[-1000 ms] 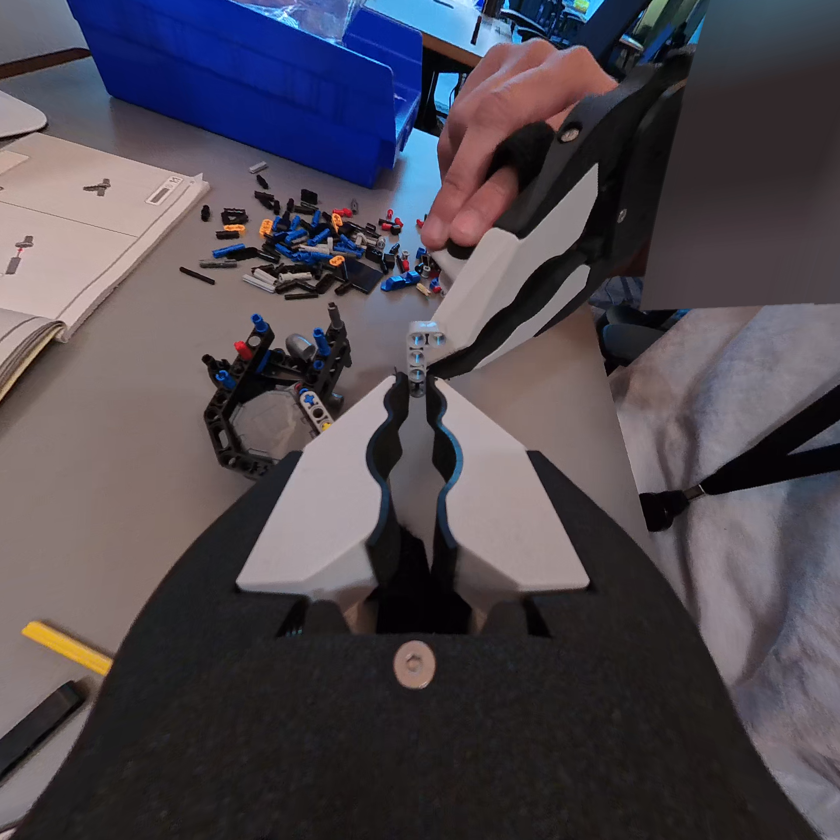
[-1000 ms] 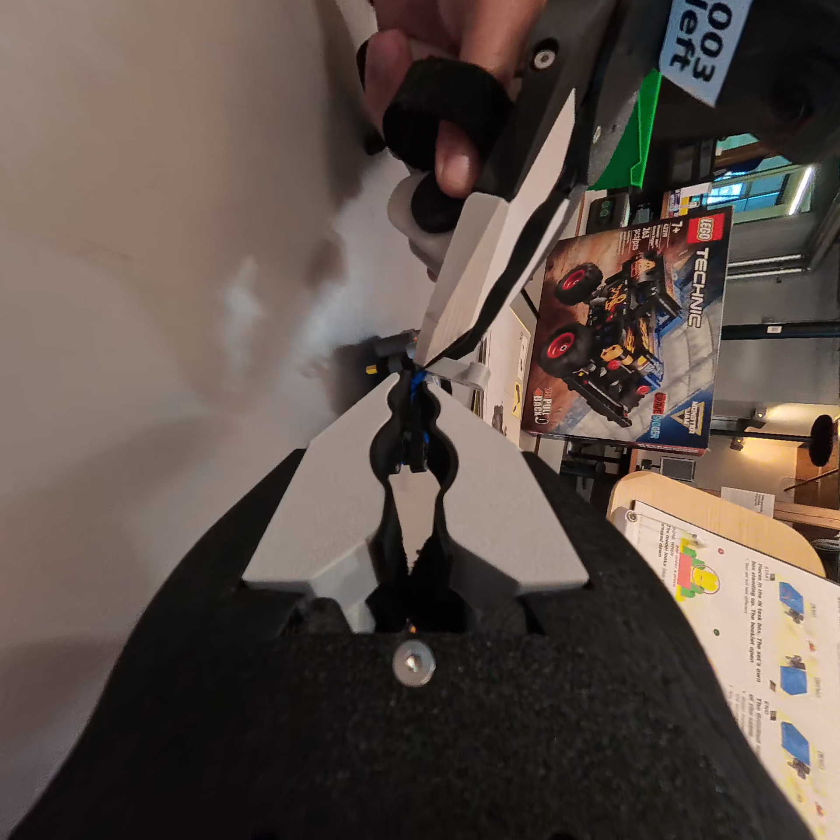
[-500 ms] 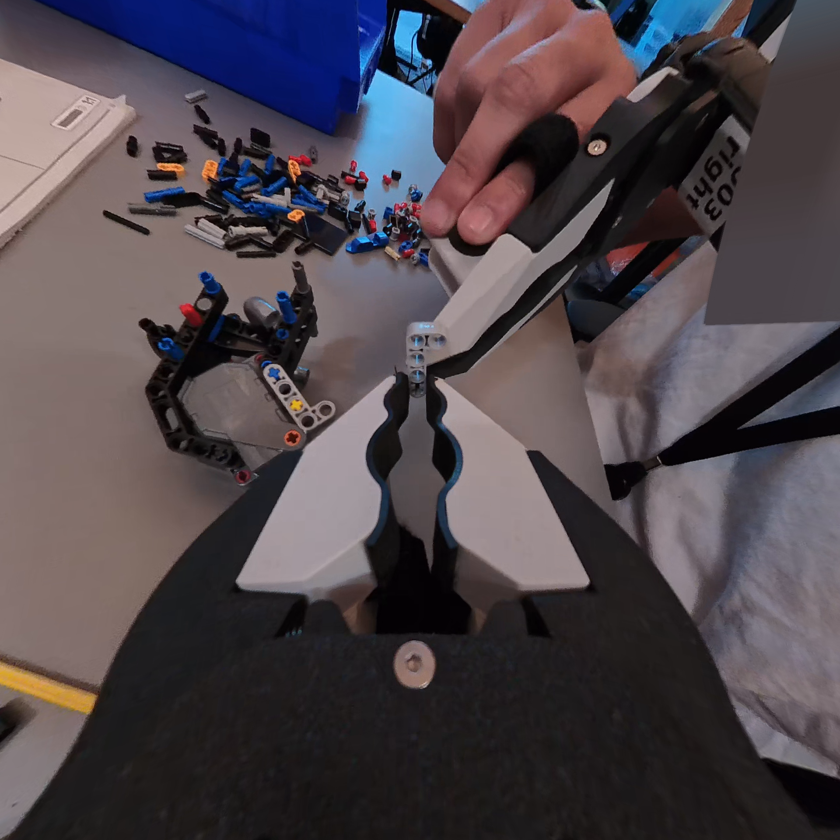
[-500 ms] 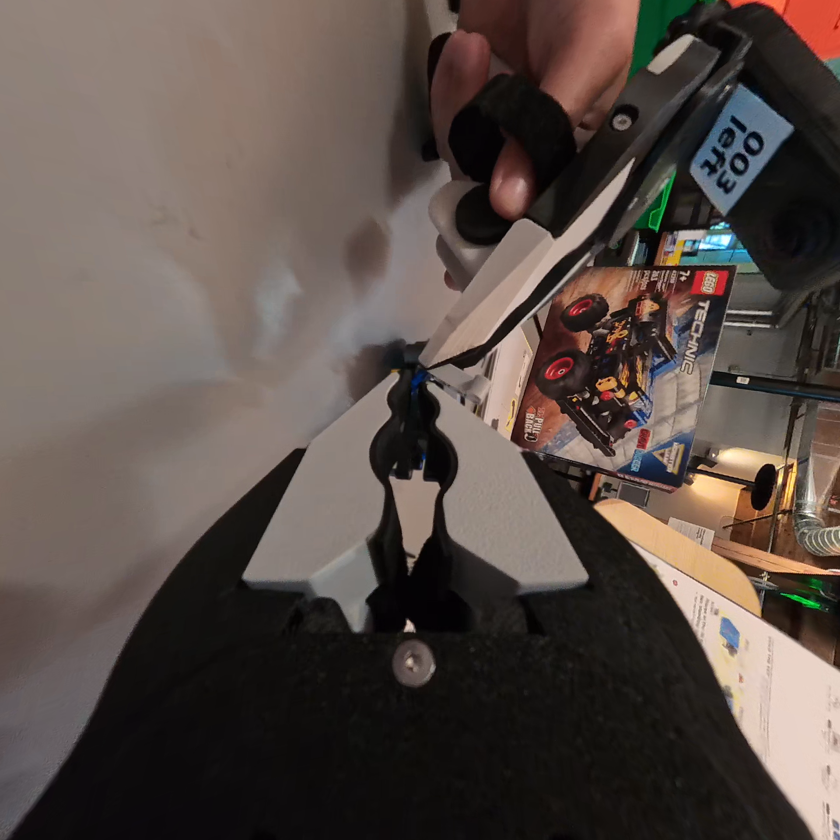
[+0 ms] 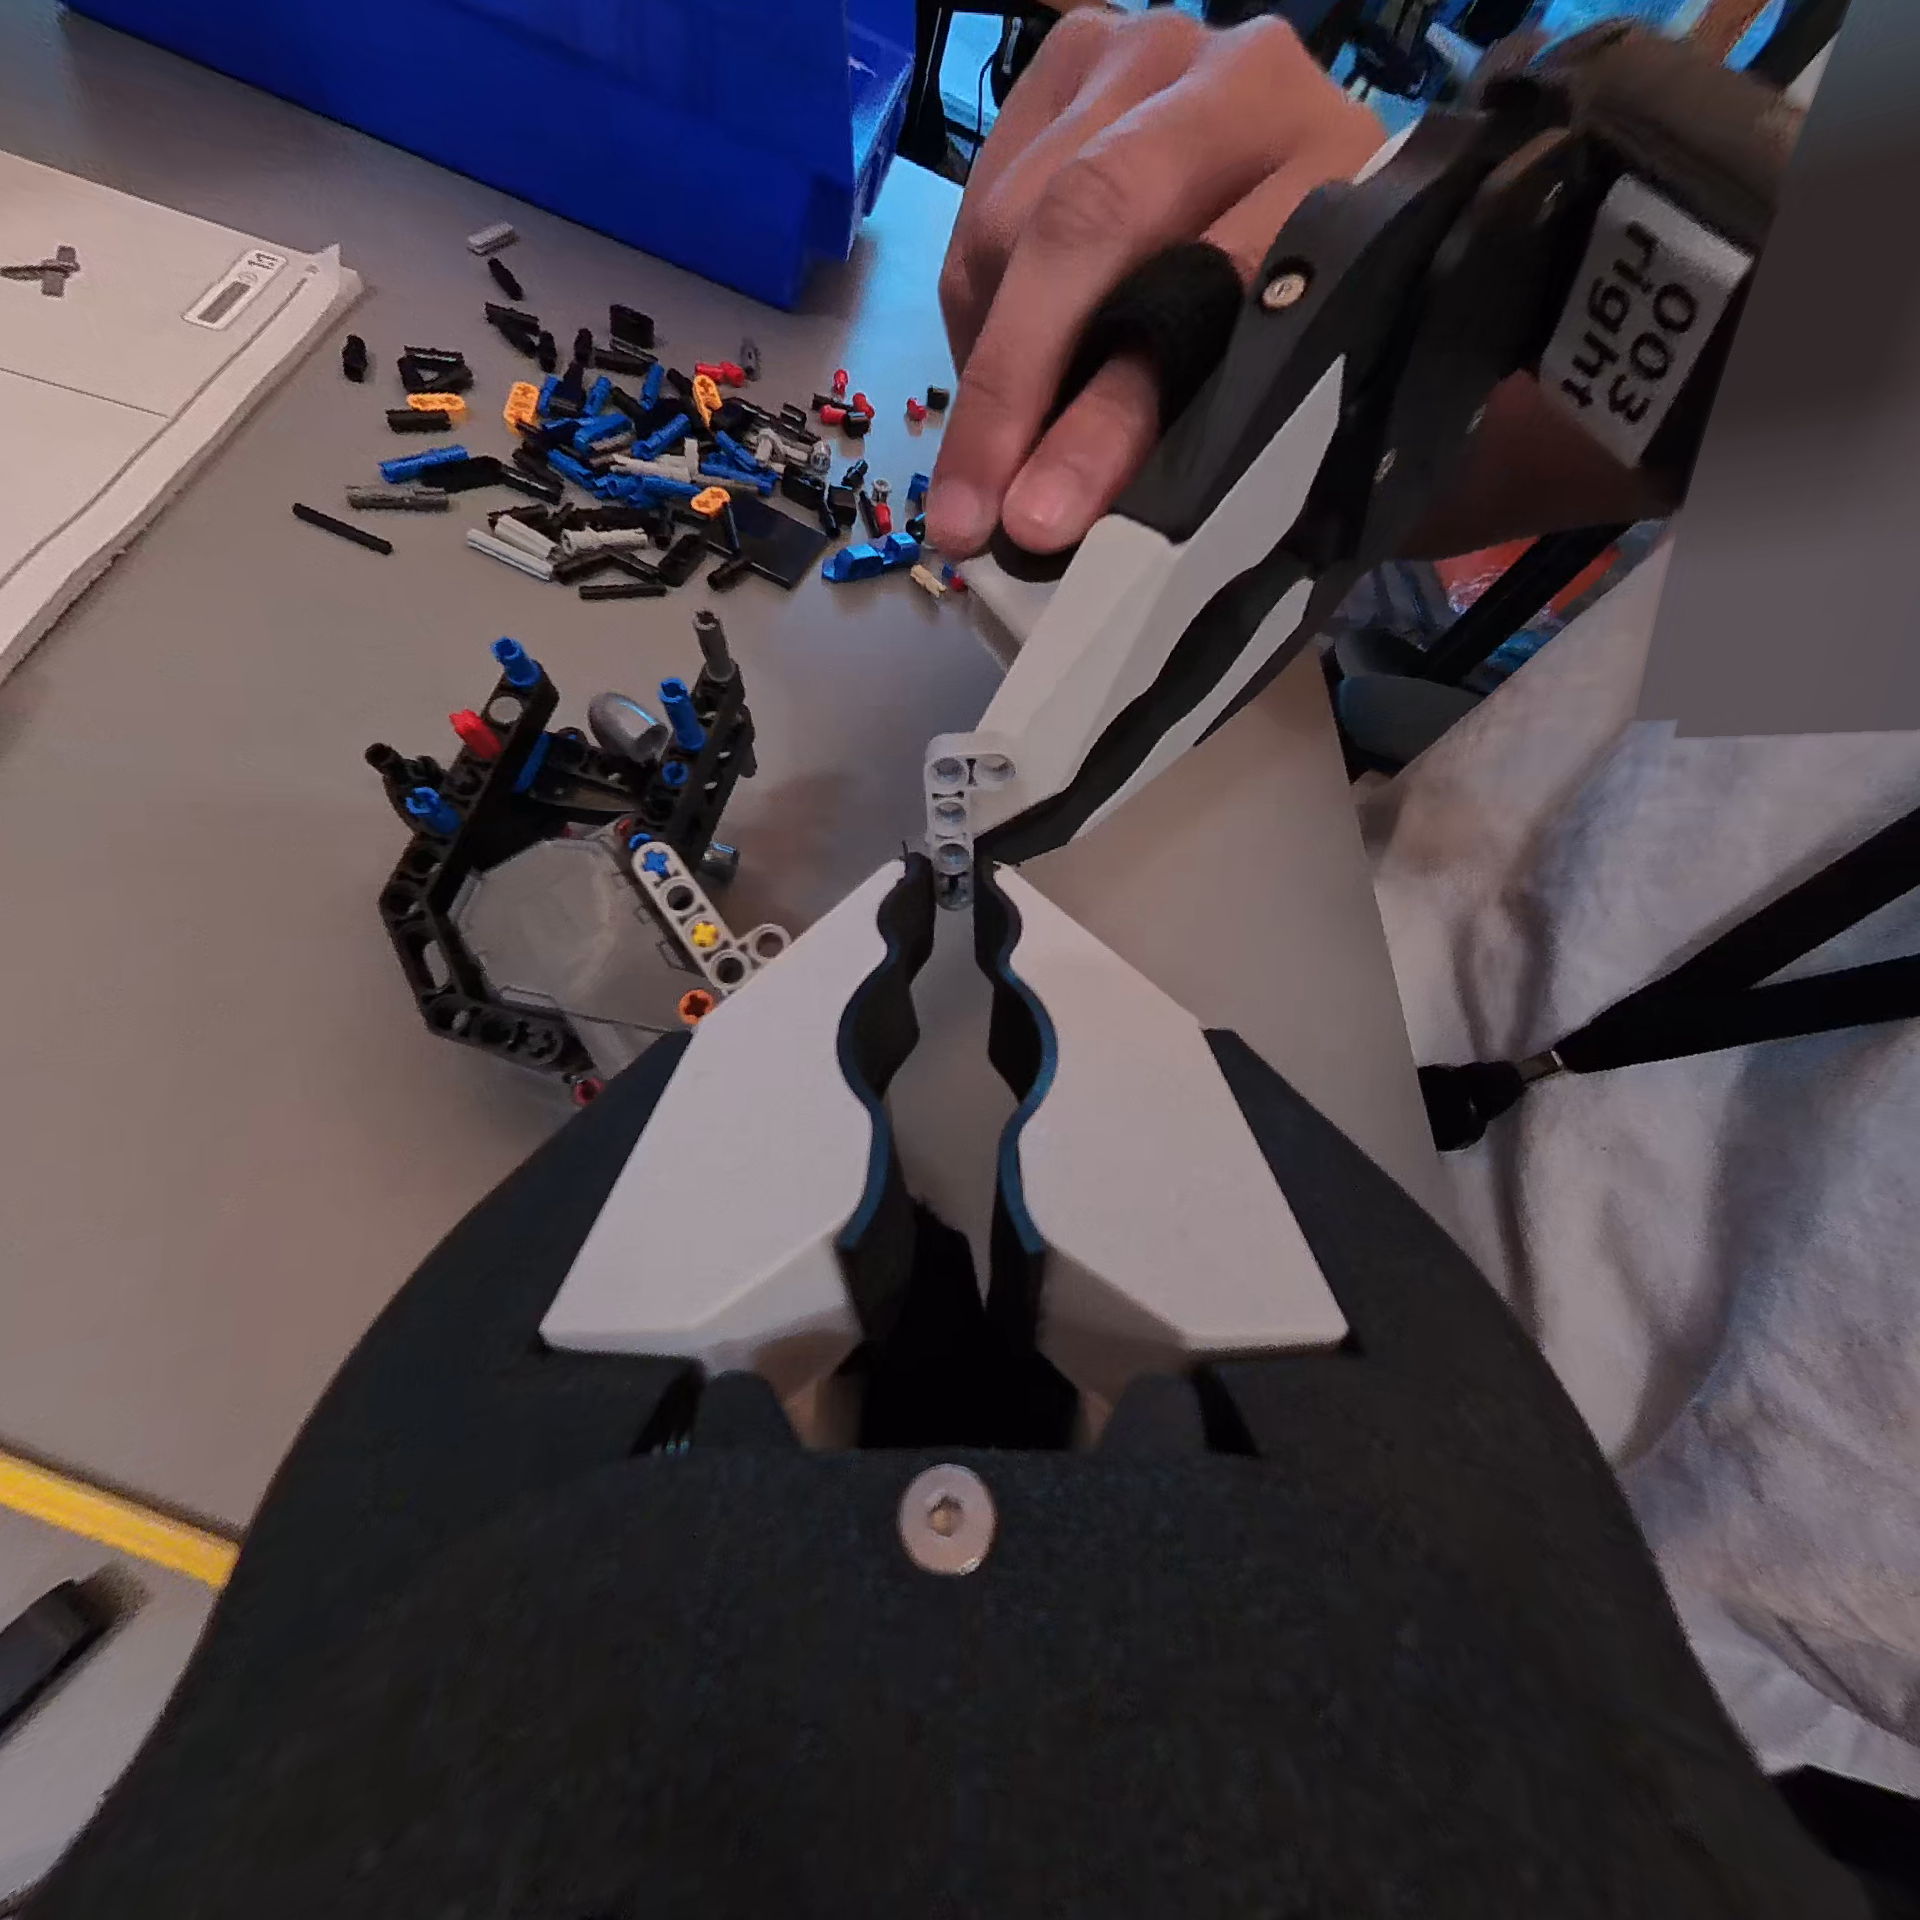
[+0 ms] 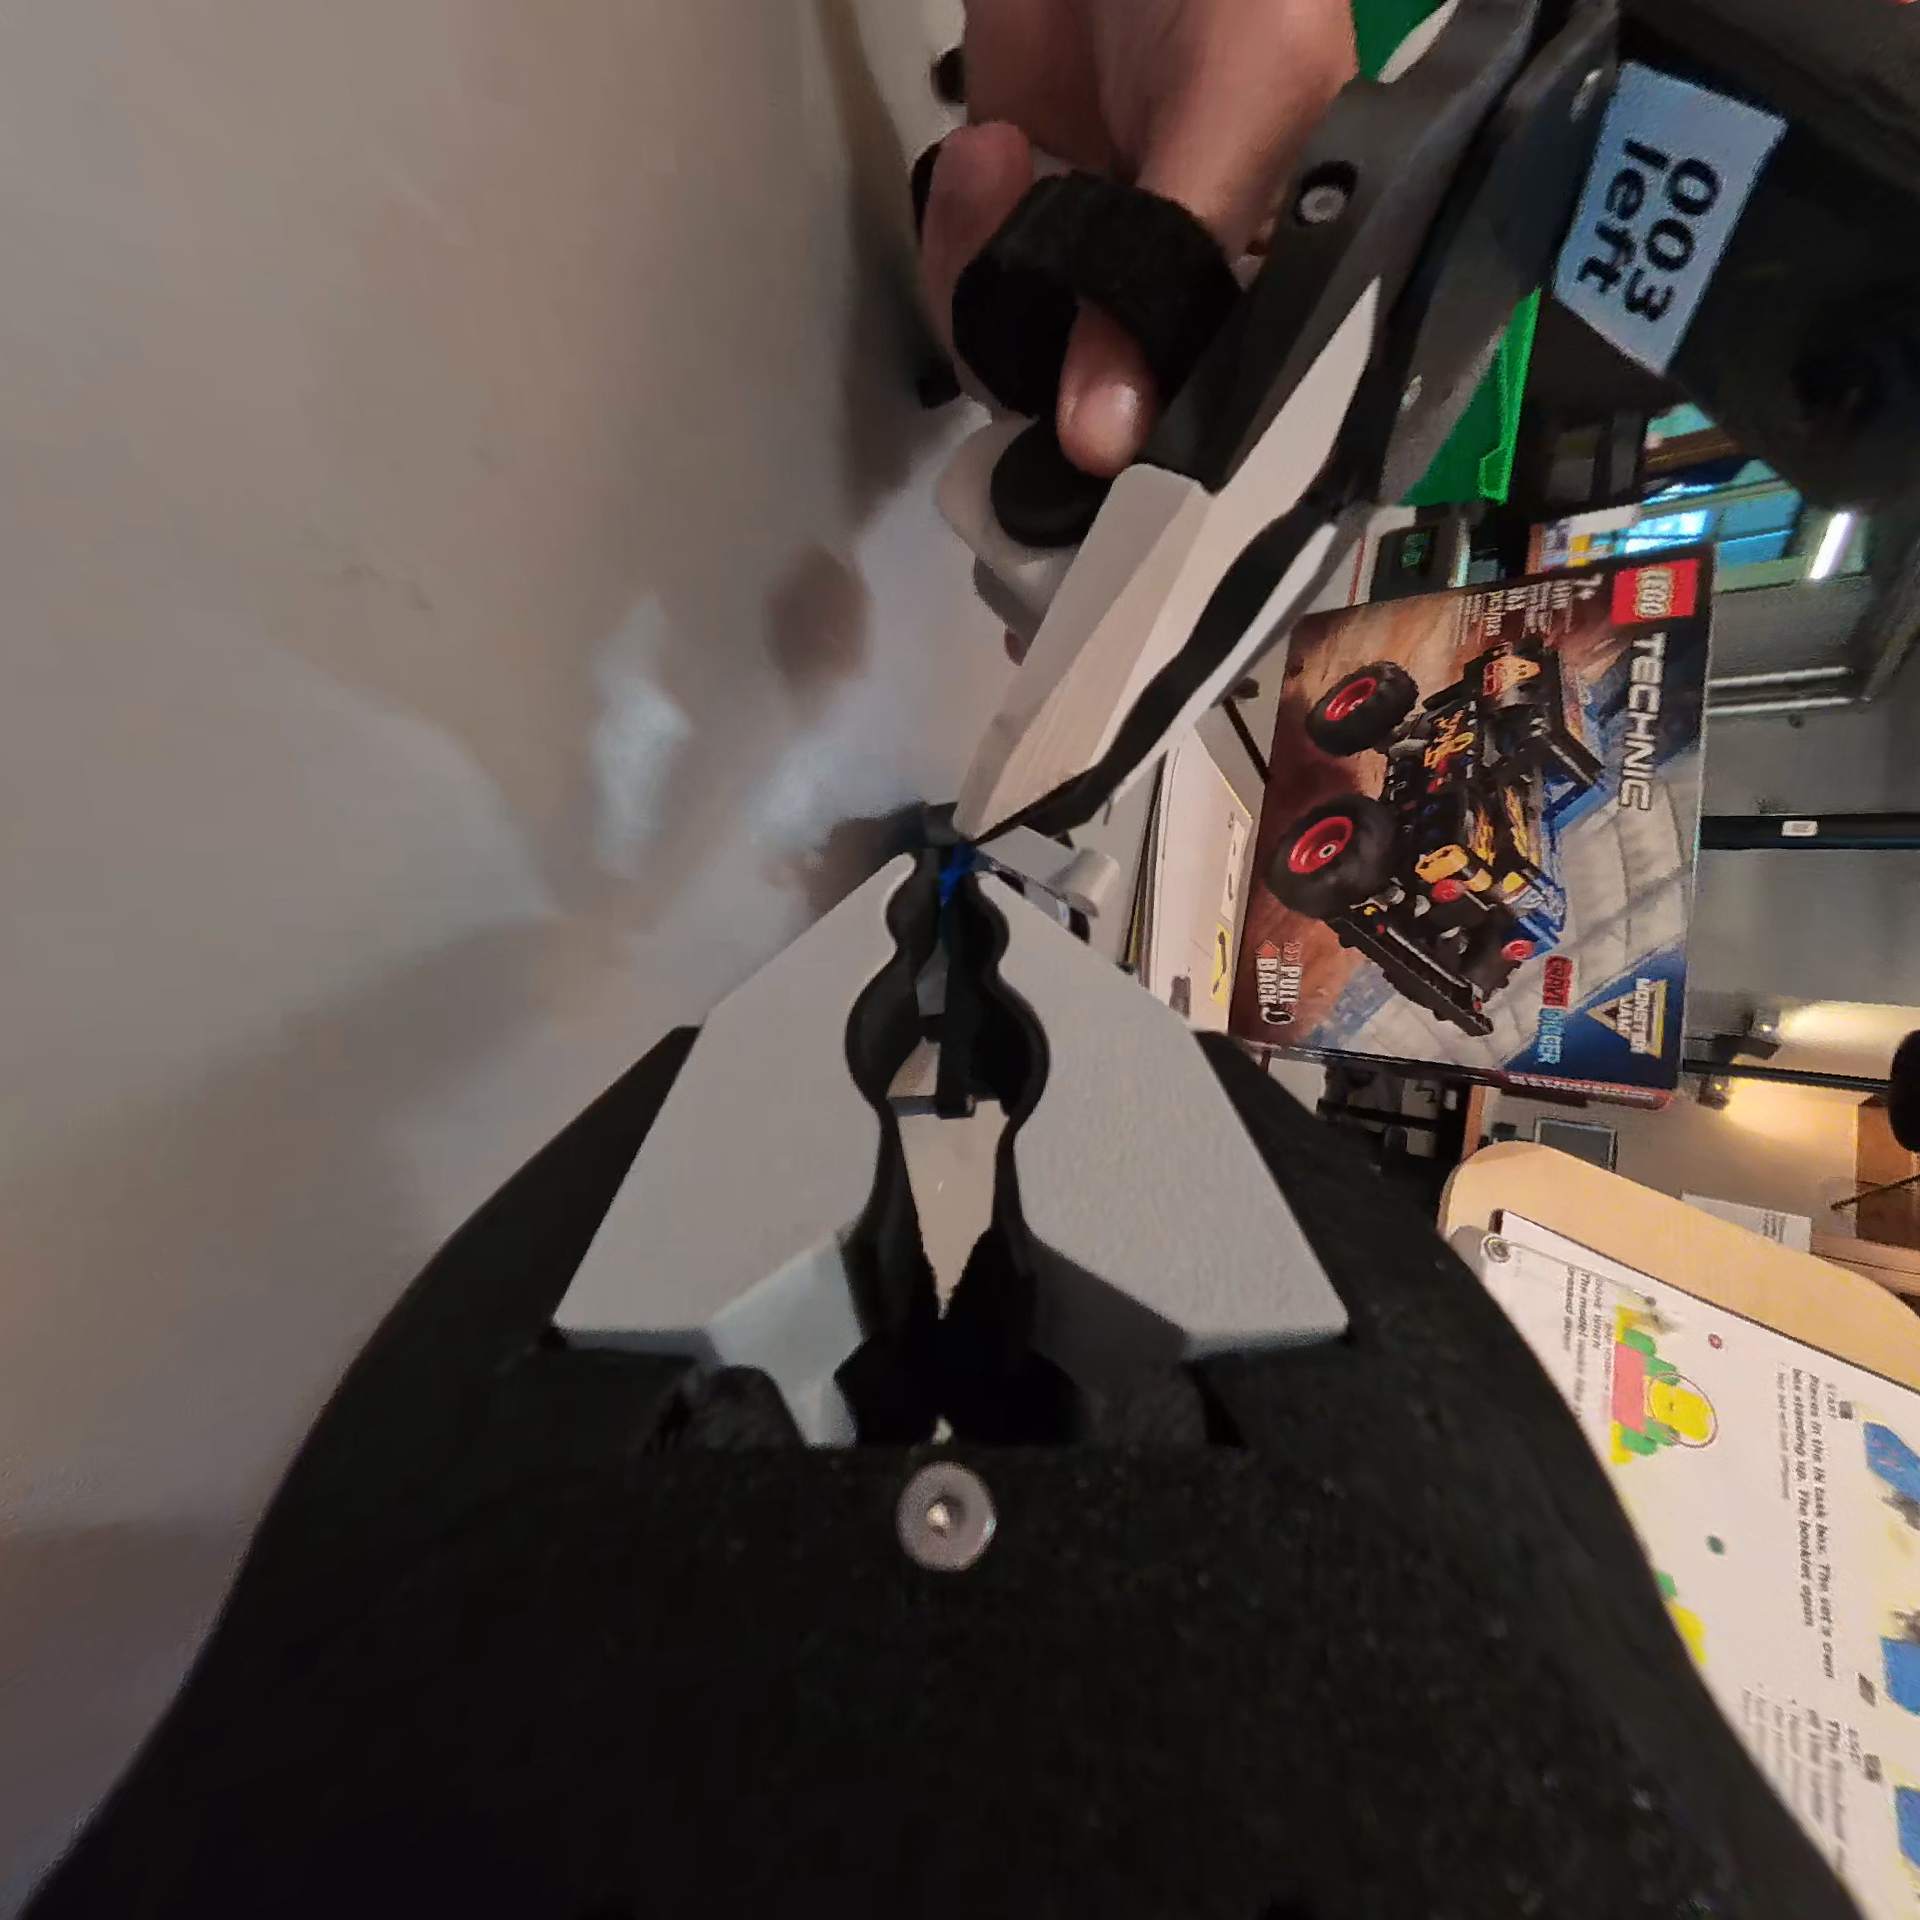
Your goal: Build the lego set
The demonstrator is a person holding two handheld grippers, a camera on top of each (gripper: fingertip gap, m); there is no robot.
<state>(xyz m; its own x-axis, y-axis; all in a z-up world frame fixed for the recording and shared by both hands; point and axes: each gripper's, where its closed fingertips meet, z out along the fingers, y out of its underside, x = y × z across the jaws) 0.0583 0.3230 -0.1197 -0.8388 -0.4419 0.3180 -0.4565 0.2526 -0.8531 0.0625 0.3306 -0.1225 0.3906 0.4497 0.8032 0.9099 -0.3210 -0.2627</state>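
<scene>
Blue bin [image 5: 644, 125] cut off above.

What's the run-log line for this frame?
left gripper: shut on grey L-beam | right gripper: shut on blue-black pin | pin at beam | chassis: on table

Right gripper [image 6: 951, 883] was clamped on a black-and-blue lego piece [image 6: 951, 935]; left gripper [image 6: 982, 821] met its tip, lego box [image 6: 1475, 831] beyond.

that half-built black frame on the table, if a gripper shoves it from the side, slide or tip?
The black frame assembly probably slides rather than tips: it lies low and broad on the grey table. It looks rigid, but the blue and red pins sticking up may catch or pop loose. The light grey beam jutting off one edge may pivot.
</scene>
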